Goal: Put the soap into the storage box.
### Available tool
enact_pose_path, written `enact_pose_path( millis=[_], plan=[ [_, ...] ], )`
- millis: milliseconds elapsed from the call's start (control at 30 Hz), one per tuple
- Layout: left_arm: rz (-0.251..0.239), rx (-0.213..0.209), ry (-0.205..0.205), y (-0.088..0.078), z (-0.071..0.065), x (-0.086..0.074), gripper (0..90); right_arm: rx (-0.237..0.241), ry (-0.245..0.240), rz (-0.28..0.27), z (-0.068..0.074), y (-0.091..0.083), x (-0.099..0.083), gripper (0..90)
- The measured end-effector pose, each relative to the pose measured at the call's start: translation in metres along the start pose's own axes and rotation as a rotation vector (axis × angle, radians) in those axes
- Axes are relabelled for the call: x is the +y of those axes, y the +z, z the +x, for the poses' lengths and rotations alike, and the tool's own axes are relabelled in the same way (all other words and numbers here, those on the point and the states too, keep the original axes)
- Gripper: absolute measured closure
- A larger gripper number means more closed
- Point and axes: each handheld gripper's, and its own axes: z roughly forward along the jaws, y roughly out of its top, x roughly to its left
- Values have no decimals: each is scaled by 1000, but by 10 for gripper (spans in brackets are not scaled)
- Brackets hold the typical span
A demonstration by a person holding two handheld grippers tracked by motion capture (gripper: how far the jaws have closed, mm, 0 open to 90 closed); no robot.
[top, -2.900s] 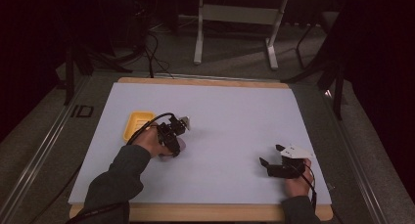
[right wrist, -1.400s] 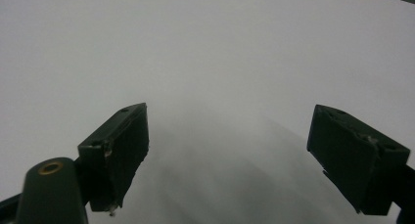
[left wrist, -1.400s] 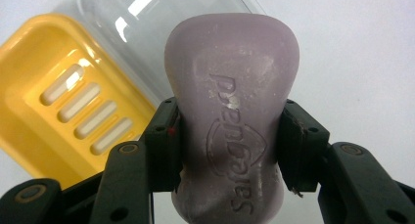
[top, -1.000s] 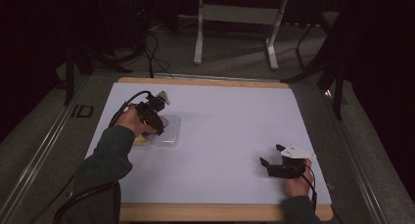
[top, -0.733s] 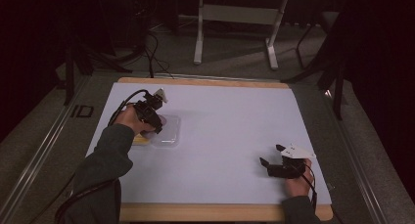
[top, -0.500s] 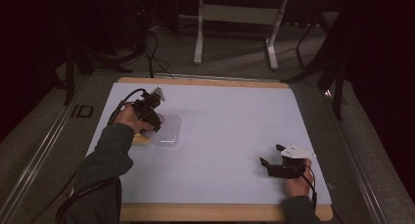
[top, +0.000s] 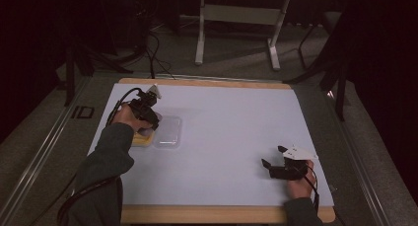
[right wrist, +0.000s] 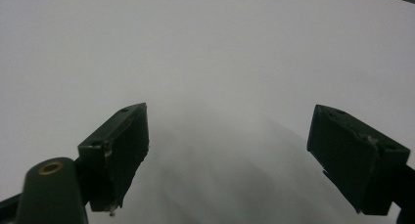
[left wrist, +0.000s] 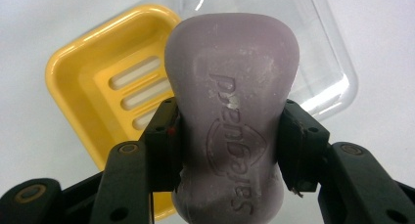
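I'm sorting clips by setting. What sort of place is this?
Probably a lab or studio set up for recording, not a home: a table covered by a plain white sheet, dark surroundings, loose cables on the floor and a bare metal stand behind. Only a yellow soap dish and soap bar suggest a bathroom.

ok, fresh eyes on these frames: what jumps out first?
The purple soap bar with embossed lettering, clamped between the left gripper's jaws. Under it, at the table's left side, sit a yellow soap dish with a slotted floor and a clear plastic lid beside it. The right gripper rests open over the bare white table surface at near right.
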Motion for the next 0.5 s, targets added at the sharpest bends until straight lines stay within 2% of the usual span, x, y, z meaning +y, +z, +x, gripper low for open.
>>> enact_pose_path(
  millis=[333, 500],
  plan=[
    [-32, 22, -58, -1, 8, -1, 500, 0, -1, 2, 0, 0, 0, 152],
    [-38, 26, -75, 0, 9, -1, 500, 1, -1, 2, 0, 0, 0, 152]
  ],
)
